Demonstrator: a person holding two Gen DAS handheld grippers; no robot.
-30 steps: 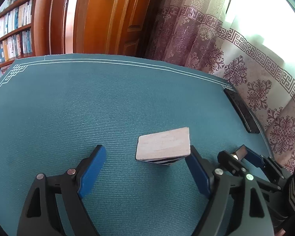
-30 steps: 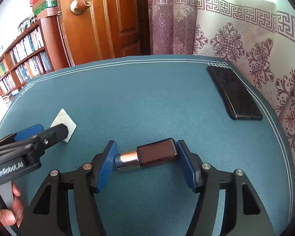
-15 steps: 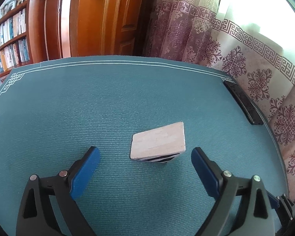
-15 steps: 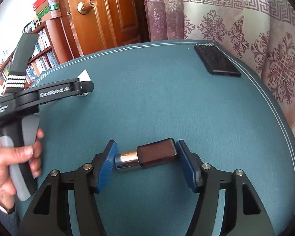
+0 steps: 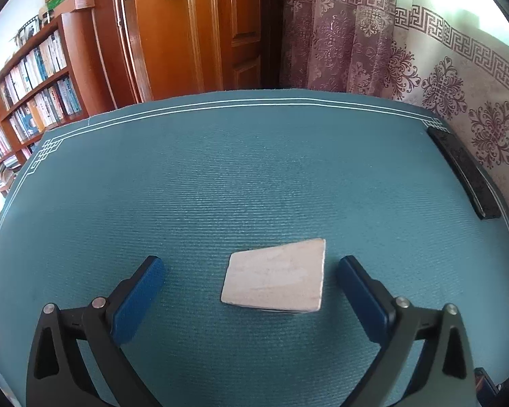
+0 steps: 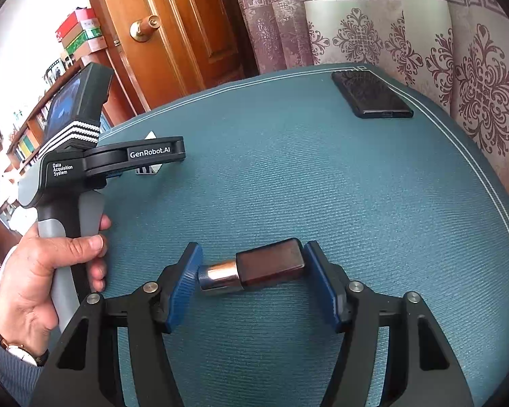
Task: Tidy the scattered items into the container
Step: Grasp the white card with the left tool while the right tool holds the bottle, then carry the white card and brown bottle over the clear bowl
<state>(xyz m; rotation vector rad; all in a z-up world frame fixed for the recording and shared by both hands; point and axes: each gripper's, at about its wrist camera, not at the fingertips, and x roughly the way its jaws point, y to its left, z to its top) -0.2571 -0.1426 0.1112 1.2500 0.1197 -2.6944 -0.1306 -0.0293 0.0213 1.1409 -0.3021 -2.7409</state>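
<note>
— What sits at left on the teal ribbed mat (image 5: pixel 220 176)?

— The left gripper (image 5: pixel 251 288), jaws wide apart around a pale rectangular wooden block (image 5: pixel 275 278), touching neither side.

— And right?

— The right gripper (image 6: pixel 252 279), clamped on a brown bottle with a silver cap (image 6: pixel 254 269); a black phone (image 6: pixel 371 95) lies far right.
</note>
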